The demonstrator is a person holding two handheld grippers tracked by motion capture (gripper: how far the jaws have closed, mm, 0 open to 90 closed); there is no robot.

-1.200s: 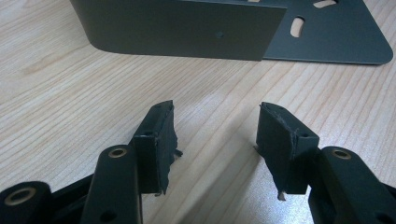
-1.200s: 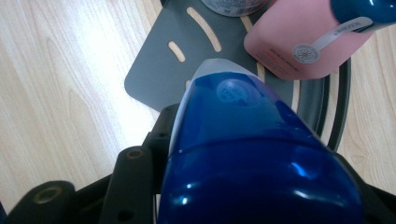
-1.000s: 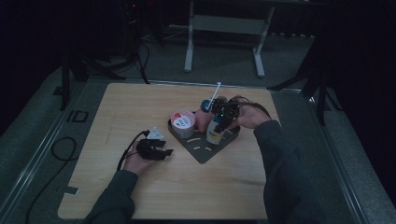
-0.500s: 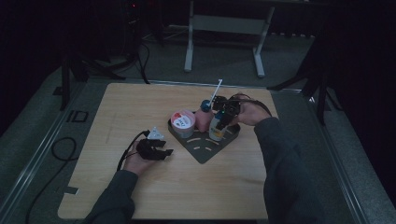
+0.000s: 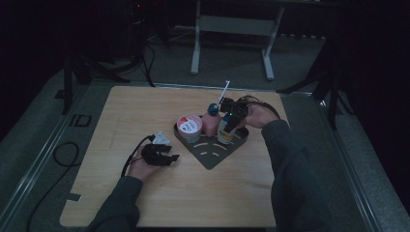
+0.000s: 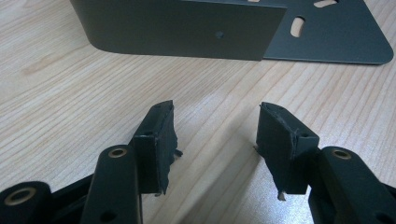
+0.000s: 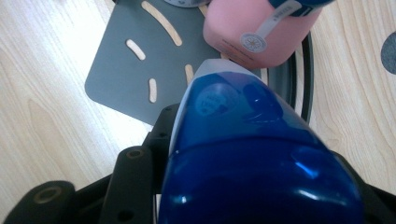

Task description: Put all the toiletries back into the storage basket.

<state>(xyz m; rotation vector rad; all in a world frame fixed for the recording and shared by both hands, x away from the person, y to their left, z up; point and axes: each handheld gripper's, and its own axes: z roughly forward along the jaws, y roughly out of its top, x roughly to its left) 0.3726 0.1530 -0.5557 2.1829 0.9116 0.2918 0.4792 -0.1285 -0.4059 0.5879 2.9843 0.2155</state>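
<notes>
The right gripper [image 5: 231,117] seemingly pinches the blue-capped bottle [image 7: 243,140]; tilting toward twelve o'clock could topple the pink bottle [image 7: 261,32].

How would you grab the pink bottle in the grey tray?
Grip the pink bottle by its body, coming down from above. It stands upright in the grey tray, squeezed between the red-and-white cup and the blue-capped bottle the right gripper holds, so its sides look crowded.
</notes>
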